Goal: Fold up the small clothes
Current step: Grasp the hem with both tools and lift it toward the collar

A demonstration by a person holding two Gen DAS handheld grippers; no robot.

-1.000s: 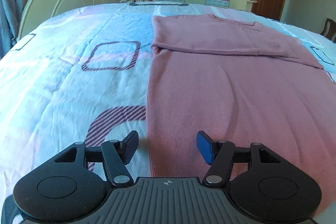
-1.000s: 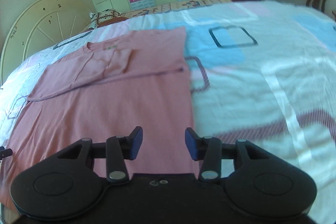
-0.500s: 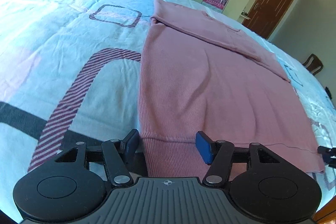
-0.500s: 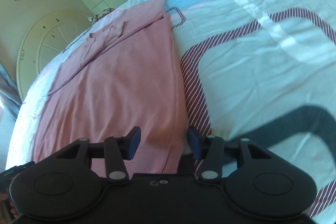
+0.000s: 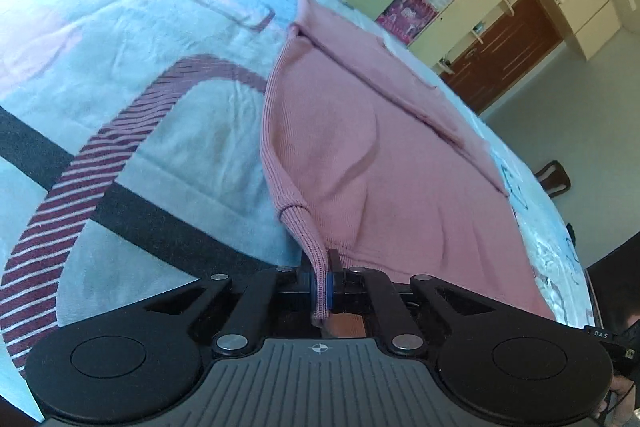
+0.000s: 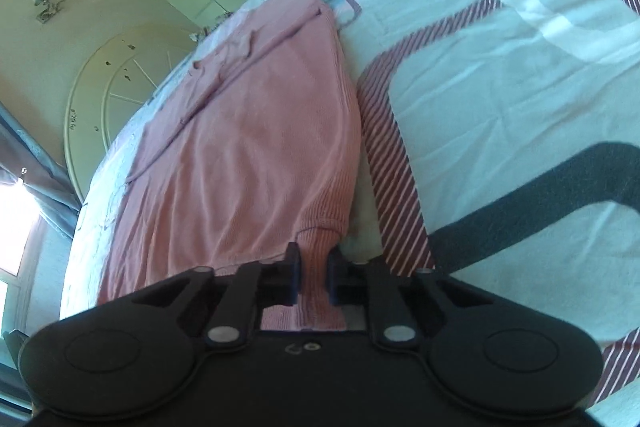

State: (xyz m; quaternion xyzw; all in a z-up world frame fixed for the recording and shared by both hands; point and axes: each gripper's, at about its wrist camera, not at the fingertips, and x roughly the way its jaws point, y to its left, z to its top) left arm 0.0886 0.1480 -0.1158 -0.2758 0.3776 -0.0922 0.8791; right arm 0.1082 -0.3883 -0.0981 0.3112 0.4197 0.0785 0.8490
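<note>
Pink sweater (image 5: 372,155) was laid flat on the patterned bedspread (image 5: 120,75), sleeves folded across the top. Left gripper (image 5: 321,281) had just been closed, ribbed hem corner pinched between its pads. Right gripper (image 6: 313,277) likewise just closed, clamped on the opposite hem corner.

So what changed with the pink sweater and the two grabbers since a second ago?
Both grippers came down to the near hem of the pink sweater and their jaws have just closed on it. The left gripper pinches the hem's left corner, the right gripper its right corner, bunching the ribbed edge. The sweater's far part, sleeves folded across, stays flat on the bedspread.
</note>
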